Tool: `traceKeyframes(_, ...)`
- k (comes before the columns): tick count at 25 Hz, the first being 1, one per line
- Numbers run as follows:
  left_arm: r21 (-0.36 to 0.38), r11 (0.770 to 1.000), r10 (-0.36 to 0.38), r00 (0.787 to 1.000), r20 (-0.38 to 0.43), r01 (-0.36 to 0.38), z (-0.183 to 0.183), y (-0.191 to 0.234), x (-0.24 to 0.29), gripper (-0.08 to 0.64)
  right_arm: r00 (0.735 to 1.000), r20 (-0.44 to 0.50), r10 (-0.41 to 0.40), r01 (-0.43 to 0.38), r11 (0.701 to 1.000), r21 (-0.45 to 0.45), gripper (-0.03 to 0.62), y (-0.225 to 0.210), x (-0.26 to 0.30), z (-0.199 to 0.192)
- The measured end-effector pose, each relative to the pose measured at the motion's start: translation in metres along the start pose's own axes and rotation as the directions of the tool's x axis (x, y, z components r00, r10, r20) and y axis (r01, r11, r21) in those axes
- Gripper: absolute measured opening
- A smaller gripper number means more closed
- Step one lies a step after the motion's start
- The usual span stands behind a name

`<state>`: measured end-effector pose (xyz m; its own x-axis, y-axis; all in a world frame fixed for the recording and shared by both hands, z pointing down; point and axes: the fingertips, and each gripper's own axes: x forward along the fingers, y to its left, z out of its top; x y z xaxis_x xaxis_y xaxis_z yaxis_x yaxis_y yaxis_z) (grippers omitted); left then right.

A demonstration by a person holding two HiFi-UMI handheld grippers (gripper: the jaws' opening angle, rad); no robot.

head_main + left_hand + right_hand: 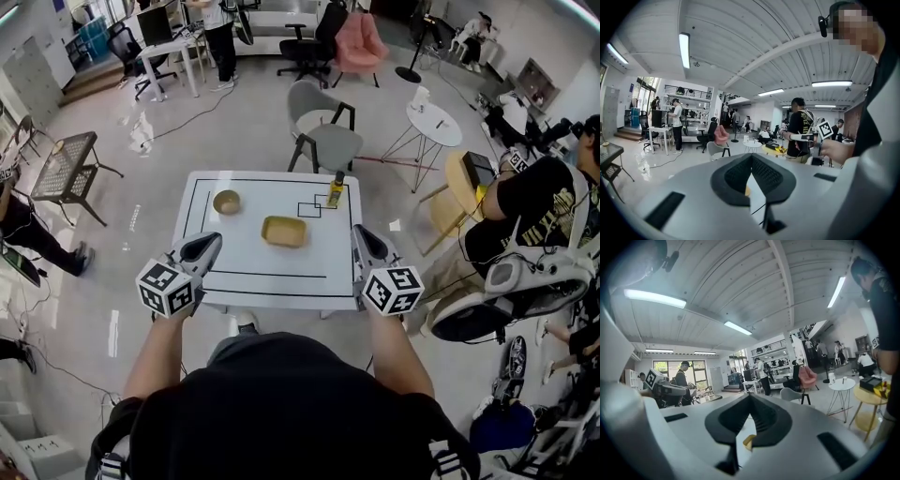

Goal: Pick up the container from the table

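My left gripper and right gripper, jaws closed on nothing, hover at the tabletop's near edge; the container lies mid-tabletop and looks light, shallow and thin-walled, so I'd pinch one rim.
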<state>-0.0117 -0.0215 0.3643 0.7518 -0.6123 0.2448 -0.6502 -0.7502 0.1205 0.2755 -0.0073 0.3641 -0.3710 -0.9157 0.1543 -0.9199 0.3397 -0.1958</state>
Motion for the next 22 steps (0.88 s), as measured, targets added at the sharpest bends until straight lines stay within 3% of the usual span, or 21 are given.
traceKeyframes(8,-0.027,0.999,-0.029,1.000,-0.001,0.029,-0.003,0.021,0.005,0.009,1.000,-0.004,-0.031,0.031,0.999,-0.009,0.005,0.006,0.015,0.006)
traceKeyframes(22,-0.043,0.997,-0.065,0.998,-0.011,0.064,0.010,0.101,0.032,0.009,0.996,-0.002,-0.091,0.091,0.996,0.004,0.005,0.006,0.083,0.018)
